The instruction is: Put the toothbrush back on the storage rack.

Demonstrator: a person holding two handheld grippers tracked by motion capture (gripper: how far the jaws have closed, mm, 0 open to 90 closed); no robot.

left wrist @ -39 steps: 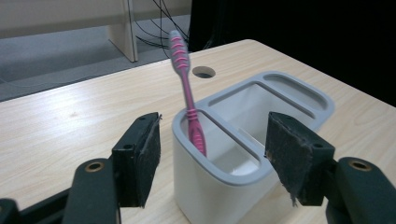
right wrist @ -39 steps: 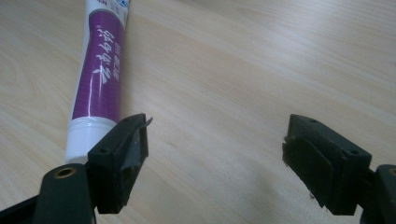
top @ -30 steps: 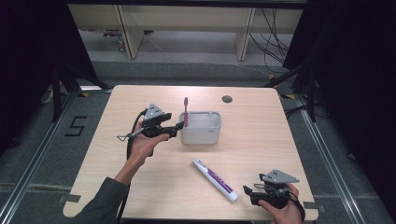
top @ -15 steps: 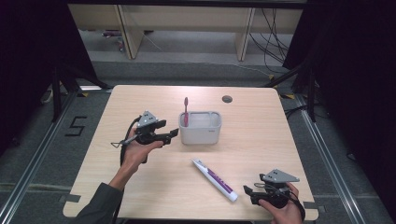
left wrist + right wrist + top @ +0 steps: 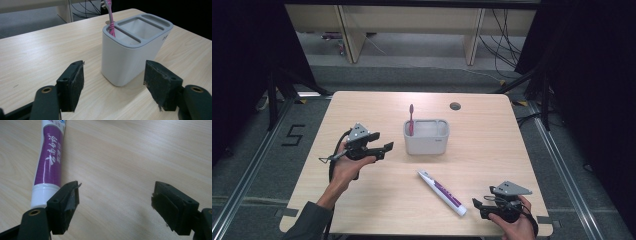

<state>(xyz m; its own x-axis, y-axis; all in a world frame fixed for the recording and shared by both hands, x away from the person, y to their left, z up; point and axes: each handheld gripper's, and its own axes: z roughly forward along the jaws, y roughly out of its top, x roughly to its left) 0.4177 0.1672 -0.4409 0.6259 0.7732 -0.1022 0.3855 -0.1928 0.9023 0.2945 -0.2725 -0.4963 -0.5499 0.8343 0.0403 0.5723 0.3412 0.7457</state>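
Note:
A grey-white holder (image 5: 426,137) (image 5: 132,52) stands mid-table with a pink toothbrush (image 5: 411,120) (image 5: 111,21) upright in its left slot. My left gripper (image 5: 384,148) (image 5: 113,83) is open, a short way left of the holder, with nothing between its jaws. A white and purple toothpaste tube (image 5: 442,192) (image 5: 50,162) lies flat in front of the holder, cap end toward the near edge. Near the front right corner my right gripper (image 5: 477,205) (image 5: 115,202) is open, just right of the tube's cap, jaws empty.
The wooden table (image 5: 492,150) has a round cable hole (image 5: 455,106) at the back. Metal rails run along the floor on both sides, and a floor mark "5" (image 5: 294,135) lies to the left.
My left gripper has drawn back toward the left and nearer the front, away from the holder. The right gripper has stayed put.

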